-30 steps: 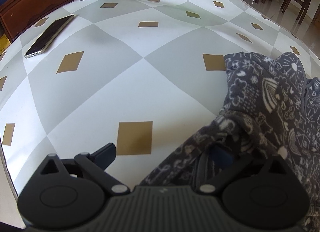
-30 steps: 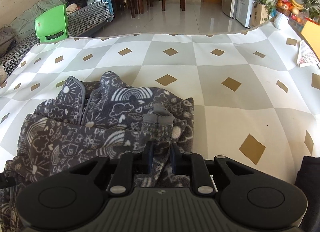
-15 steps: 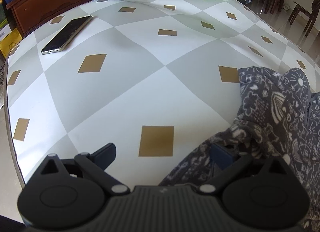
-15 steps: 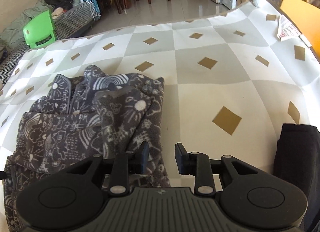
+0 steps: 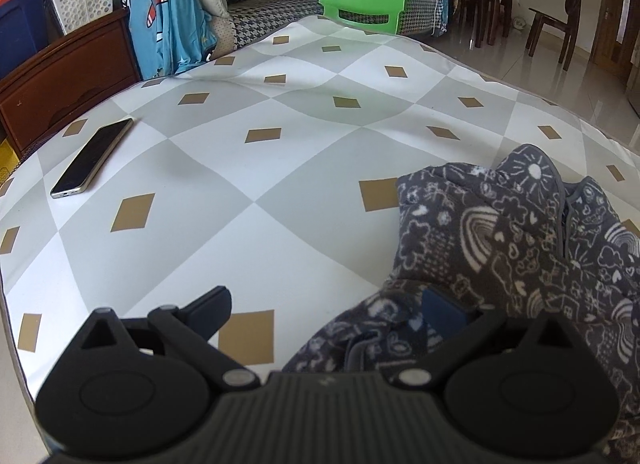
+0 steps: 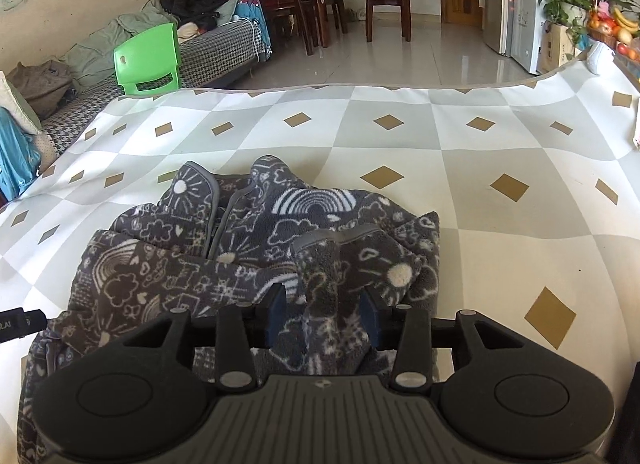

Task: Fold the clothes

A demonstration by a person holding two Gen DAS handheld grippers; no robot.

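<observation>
One broad table (image 5: 256, 192), spread with a grey-and-white diamond-check cloth, fills both views. Bunched on it, toward its near edge: a dark grey fleece garment (image 6: 248, 240) printed with white rainbows, clouds and suns, zipper and grey-trimmed collar pointing away from the cameras toward the table's far edge, so far as the crumpling lets its long axis be read. Lies at the right of the left wrist view (image 5: 520, 248), in the lower middle of the right wrist view. Left gripper (image 5: 332, 304) spread wide: one finger over bare cloth at the left, the other pushed against a fold of the fleece at the right, nothing pinched. Right gripper (image 6: 323, 314) partly apart and opening, a raised ridge of fleece with a grey-edged cuff standing between its blue pads (image 6: 277, 312); small gaps visible on either side of the ridge, no squeeze apparent. Smaller, well apart from the garment at the table's left: a dark smartphone (image 5: 93, 158), lying flat, face up.
</observation>
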